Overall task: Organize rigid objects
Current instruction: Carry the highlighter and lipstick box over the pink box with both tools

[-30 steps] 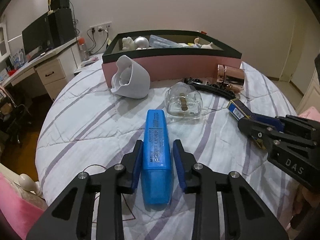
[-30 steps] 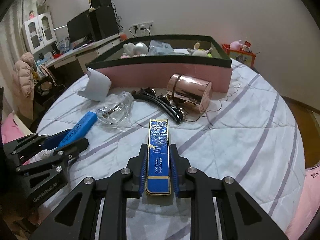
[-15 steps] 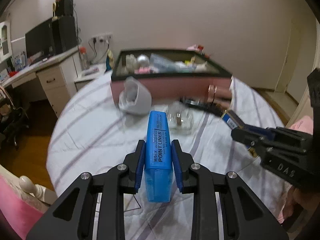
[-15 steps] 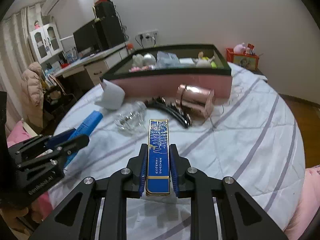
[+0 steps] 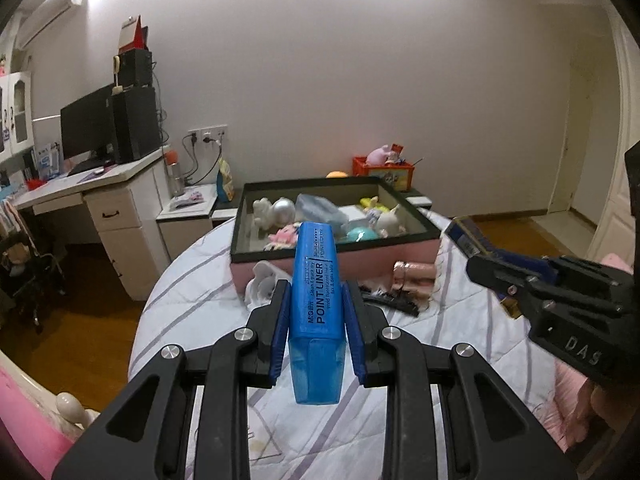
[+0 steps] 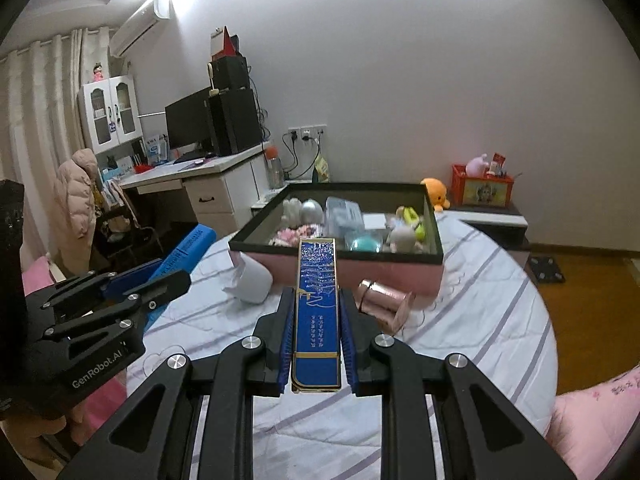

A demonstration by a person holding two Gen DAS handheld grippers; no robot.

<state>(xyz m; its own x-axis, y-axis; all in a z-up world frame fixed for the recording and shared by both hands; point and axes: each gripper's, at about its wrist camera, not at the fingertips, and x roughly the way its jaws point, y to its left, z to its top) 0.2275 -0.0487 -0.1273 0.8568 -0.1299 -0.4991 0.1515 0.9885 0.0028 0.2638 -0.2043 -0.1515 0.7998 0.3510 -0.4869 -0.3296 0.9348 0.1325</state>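
The left gripper (image 5: 315, 300) is clamped on a blue highlighter (image 5: 316, 304) whose barrel reads "POINT LINER", with a smaller brand mark beside it that is too small to read with certainty. The highlighter's long axis runs along the fingers (image 5: 280, 320), pointing away from the camera toward the box (image 5: 336, 254), its translucent blue cap end nearest the camera. It is held clear of the bed (image 5: 192, 292).

The right gripper (image 6: 316, 320) is clamped on a slim blue case (image 6: 316, 312) with gold edging and fine pale printing that is not legible. Its long axis likewise lies along the fingers and points toward the box.

In the left view the right gripper's body shows the letters "DAS"; in the right view the left gripper's body reads "GenRobot.AI".

The box, one in number, has pink sides and a dark rim and sits on the striped bedcover; it holds a jumble of small toys, among them a silver ball (image 6: 312, 210) and a teal egg shape (image 6: 366, 243).

In front of the box lie one white cup (image 6: 252, 280) on its side, one rose-gold can (image 6: 384, 300) on its side, and a black hair clip (image 5: 390, 302).
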